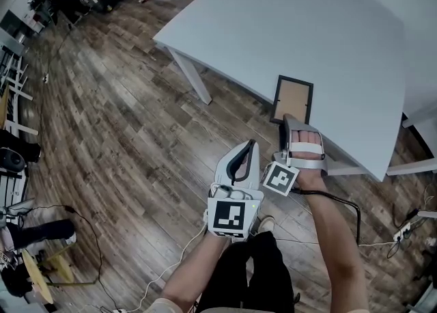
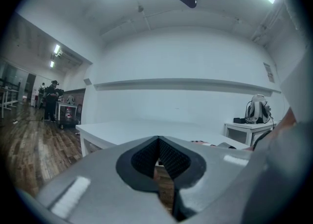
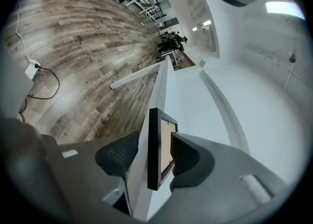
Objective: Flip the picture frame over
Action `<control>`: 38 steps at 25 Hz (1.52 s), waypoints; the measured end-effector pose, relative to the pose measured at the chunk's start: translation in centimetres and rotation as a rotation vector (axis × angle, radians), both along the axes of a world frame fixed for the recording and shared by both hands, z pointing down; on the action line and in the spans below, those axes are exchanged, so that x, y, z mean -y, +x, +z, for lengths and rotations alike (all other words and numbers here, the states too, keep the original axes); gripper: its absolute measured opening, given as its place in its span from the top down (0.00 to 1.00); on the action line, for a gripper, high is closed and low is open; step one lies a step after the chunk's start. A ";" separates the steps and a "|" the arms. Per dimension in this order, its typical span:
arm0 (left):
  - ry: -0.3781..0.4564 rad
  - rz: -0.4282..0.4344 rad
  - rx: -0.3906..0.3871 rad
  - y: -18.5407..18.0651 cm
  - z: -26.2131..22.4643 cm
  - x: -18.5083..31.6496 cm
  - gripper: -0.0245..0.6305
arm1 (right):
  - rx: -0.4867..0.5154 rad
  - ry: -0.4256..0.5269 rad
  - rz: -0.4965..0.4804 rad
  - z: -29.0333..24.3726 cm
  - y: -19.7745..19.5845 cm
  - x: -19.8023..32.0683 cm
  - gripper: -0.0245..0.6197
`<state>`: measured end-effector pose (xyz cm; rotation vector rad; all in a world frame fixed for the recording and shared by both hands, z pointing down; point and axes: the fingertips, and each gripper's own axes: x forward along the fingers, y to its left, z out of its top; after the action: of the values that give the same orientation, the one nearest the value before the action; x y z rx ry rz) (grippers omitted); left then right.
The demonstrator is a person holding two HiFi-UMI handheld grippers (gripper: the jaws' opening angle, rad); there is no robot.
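Your right hand-held gripper [image 3: 149,153] stands wide, and the picture frame [image 1: 294,98] lies between its jaws, back side up, on the counter [image 1: 307,24] edge. Your left hand-held gripper [image 2: 158,158] is closed and empty.

Free room
Beyond the picture frame [image 1: 293,98] the table top [image 1: 307,24] lies open; frame and table edge [image 1: 263,96] stand inside the right gripper [image 1: 287,119].

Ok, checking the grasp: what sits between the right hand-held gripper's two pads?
The picture frame, edge-on, with the table rim beside it; the right hand-held gripper is open. The right gripper view shows it.
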<state>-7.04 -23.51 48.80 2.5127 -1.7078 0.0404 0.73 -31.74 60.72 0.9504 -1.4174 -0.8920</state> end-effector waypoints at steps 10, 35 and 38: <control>0.005 -0.015 0.001 -1.2 0.2 0.2 0.96 | -0.022 0.049 0.008 0.4 0.5 0.2 0.80; 0.024 -0.006 0.006 -0.1 -1.6 1.1 0.96 | 0.309 0.095 0.065 -4.9 2.7 -1.1 0.81; 0.029 -0.006 -0.003 -0.2 -2.2 1.1 0.96 | 0.464 0.112 0.109 -7.1 3.7 -1.3 0.81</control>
<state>-7.27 -24.57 46.58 2.5264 -1.7270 0.0111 4.42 -30.45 53.63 1.3687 -1.6961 -0.7002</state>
